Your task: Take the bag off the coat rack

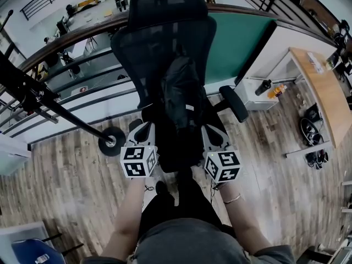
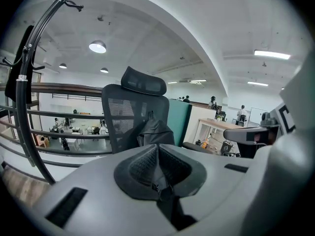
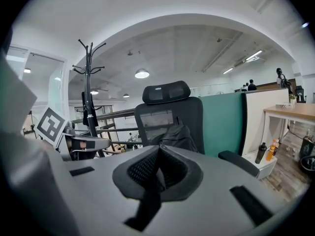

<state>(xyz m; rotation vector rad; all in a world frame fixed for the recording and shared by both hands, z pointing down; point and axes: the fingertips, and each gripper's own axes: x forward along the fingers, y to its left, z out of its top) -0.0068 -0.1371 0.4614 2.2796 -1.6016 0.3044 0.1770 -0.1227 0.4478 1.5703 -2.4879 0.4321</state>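
Chair: black office chair [image 1: 165,43] is standing in front of the person, seat facing them.
Coat rack: coat rack [image 3: 87,77] is standing to the left of the chair, apart from it.
Bag: black bag [image 1: 181,92] is sitting on the chair seat and leaning against the backrest, clear of the coat rack.
Left tool: left tool [image 2: 157,166] is hovering at the seat front, left of the bag, with its pads pressed together.
Right tool: right tool [image 3: 158,168] is hovering right of the bag, also fully narrowed.
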